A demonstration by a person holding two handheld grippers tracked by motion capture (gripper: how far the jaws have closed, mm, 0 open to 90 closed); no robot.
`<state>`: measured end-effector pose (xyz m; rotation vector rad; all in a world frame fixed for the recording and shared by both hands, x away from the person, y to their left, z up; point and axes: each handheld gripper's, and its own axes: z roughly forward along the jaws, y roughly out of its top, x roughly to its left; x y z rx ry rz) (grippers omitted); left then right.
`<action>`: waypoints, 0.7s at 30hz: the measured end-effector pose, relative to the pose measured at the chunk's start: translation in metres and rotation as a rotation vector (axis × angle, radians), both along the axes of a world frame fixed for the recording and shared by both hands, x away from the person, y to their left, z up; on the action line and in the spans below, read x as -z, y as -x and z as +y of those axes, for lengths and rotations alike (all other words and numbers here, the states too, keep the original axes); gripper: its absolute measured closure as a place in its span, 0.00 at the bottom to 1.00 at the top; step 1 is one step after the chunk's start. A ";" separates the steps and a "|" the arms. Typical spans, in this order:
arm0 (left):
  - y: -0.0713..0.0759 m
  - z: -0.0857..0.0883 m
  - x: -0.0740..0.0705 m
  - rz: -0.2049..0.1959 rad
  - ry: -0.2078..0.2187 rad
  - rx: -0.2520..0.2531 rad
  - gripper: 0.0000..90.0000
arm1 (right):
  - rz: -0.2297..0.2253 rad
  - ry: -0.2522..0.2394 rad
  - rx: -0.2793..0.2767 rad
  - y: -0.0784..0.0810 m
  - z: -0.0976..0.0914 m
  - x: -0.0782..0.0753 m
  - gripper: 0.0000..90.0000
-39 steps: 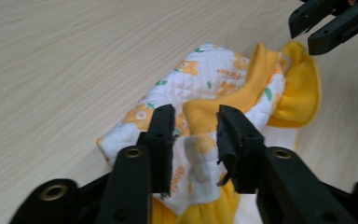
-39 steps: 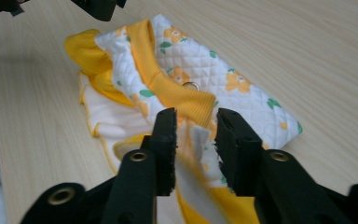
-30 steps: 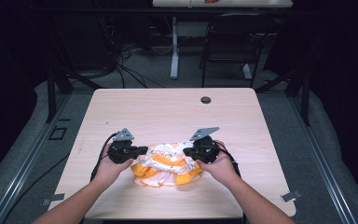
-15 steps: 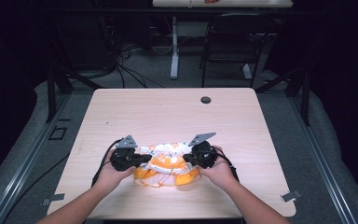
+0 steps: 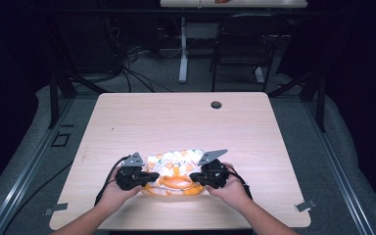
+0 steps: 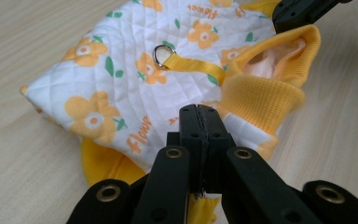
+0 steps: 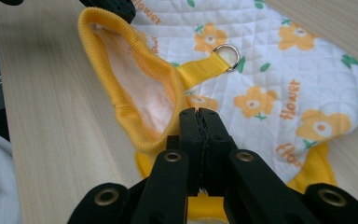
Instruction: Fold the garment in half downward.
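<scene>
Item: white quilted pet vest with orange flowers and yellow ribbed trim (image 5: 174, 169), on the wooden table (image 5: 176, 117) at its near edge. Left gripper (image 5: 144, 177) and right gripper (image 5: 199, 177) both clamped on trim. Change: earlier bunched heap, now spread flatter, nearer the person; judged ready for laying out

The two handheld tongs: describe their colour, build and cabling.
Both the left tongs and right tongs are matte black, each topped by a grey three-cornered plate and trailing a black cable. Up close, the flat black fingers carry brass-coloured rivets. The forearms are bare, without sleeves.
</scene>
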<state>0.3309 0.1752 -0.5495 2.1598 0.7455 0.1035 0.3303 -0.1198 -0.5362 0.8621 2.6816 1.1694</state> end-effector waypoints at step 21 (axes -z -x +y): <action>0.009 -0.001 0.022 0.000 -0.049 0.007 1.00 | 0.052 0.015 -0.010 0.012 -0.004 0.028 0.99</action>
